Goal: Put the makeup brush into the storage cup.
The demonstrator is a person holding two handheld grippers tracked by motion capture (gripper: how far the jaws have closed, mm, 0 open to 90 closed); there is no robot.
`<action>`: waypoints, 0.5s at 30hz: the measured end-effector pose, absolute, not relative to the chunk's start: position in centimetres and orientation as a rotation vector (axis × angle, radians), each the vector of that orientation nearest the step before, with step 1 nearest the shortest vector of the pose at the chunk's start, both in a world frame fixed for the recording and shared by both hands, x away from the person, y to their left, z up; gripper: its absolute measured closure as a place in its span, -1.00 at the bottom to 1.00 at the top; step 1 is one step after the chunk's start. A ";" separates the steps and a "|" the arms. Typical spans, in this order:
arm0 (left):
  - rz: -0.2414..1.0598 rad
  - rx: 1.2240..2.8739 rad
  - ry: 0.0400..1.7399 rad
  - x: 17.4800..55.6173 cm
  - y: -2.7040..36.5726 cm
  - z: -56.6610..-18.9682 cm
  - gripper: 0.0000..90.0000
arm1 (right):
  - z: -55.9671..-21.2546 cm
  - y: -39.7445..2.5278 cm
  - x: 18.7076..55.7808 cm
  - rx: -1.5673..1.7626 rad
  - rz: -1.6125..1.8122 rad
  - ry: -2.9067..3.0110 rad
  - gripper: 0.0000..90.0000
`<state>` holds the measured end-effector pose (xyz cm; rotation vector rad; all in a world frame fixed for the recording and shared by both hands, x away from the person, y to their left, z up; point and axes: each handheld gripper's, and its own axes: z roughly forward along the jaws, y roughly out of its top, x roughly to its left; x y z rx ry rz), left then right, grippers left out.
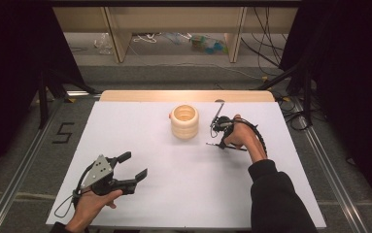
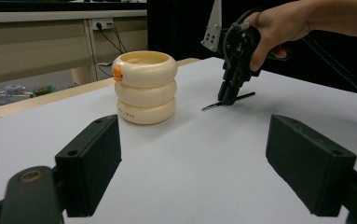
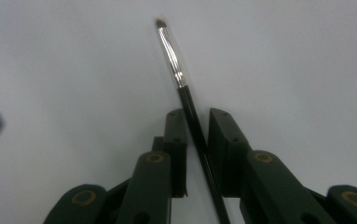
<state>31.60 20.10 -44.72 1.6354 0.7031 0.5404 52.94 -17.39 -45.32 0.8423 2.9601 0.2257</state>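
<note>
A thin black makeup brush (image 3: 171,51) with a silver ferrule lies flat on the white table (image 1: 174,194), right of a cream ribbed holder (image 1: 184,121) made of three stacked rings. My right gripper (image 3: 197,116) points down at the table with its jaws closed narrowly around the brush handle. From the left gripper view, the same right gripper (image 2: 227,99) stands over the brush (image 2: 227,101), right of the holder (image 2: 144,86). My left gripper (image 1: 132,165) rests at the near left of the table, open, with nothing between its jaws.
The holder carries a small orange mark (image 2: 117,73) on its upper ring. A wooden strip (image 1: 183,95) edges the table's far side. Beyond it are shelves (image 1: 174,29), cables and floor clutter. Dark curtains hang on both sides.
</note>
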 end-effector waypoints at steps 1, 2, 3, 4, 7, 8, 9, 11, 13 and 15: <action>0.541 1.634 0.703 31.6 20.1 -44.7 -0.60 | -45.3 -17.3 52.9 0.858 0.216 2.961 0.74; 0.542 1.634 0.703 31.6 20.1 -44.7 -0.60 | -45.3 -17.2 52.8 0.863 0.218 2.953 0.75; 0.542 1.634 0.704 31.6 20.1 -44.7 -0.60 | -45.3 -17.2 52.8 0.860 0.217 2.955 0.76; 0.542 1.635 0.705 31.6 20.1 -44.7 -0.59 | -45.3 -17.2 52.8 0.860 0.218 2.956 0.77; 0.543 1.635 0.703 31.6 20.1 -44.7 -0.59 | -45.3 -17.2 52.9 0.832 0.215 2.961 0.79; 0.542 1.635 0.703 31.6 20.1 -44.7 -0.59 | -45.3 -17.1 52.8 0.843 0.207 2.958 0.79; 0.543 1.635 0.703 31.6 20.1 -44.7 -0.59 | -45.3 -17.1 52.9 0.827 0.206 2.964 0.80; 0.543 1.636 0.704 31.6 20.1 -44.7 -0.59 | -45.3 -17.0 52.8 0.830 0.199 2.964 0.82; 0.543 1.636 0.704 31.6 20.1 -44.7 -0.59 | -45.3 -17.0 52.9 0.820 0.205 2.963 0.82; 0.542 1.637 0.703 31.6 20.1 -44.7 -0.59 | -45.3 -17.0 52.9 0.807 0.192 2.972 0.83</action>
